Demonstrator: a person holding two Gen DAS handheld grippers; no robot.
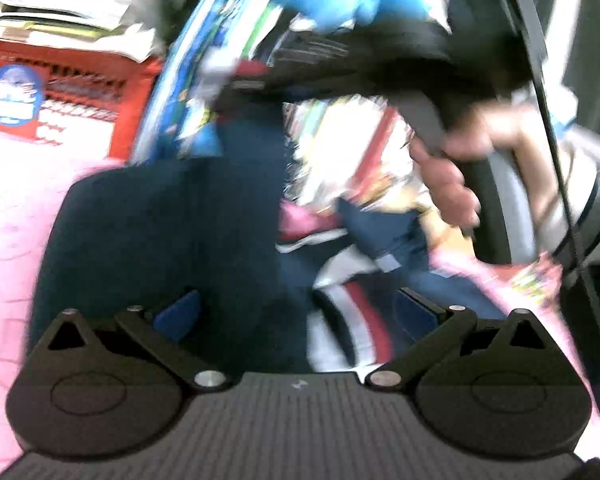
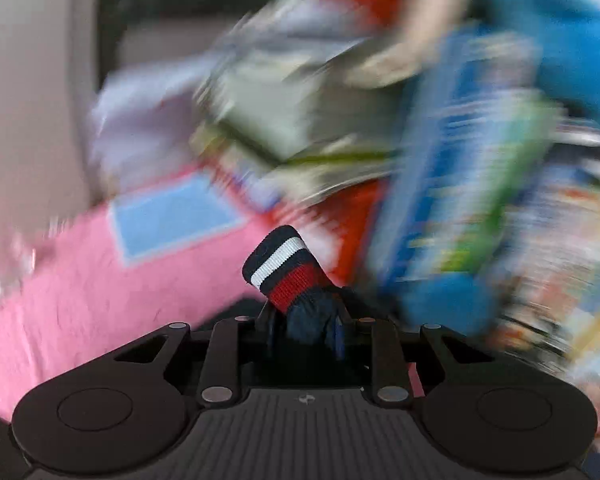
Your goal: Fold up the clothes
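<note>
The right gripper pinched the navy knitted garment's red-and-white striped ribbed cuff at lower centre, while the left gripper, fingers spread wide, hovered over the garment's navy body on pink bedding.

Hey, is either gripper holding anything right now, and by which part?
The right gripper is shut on the navy garment's striped ribbed cuff. The left gripper is open over the navy garment, holding nothing.
</note>
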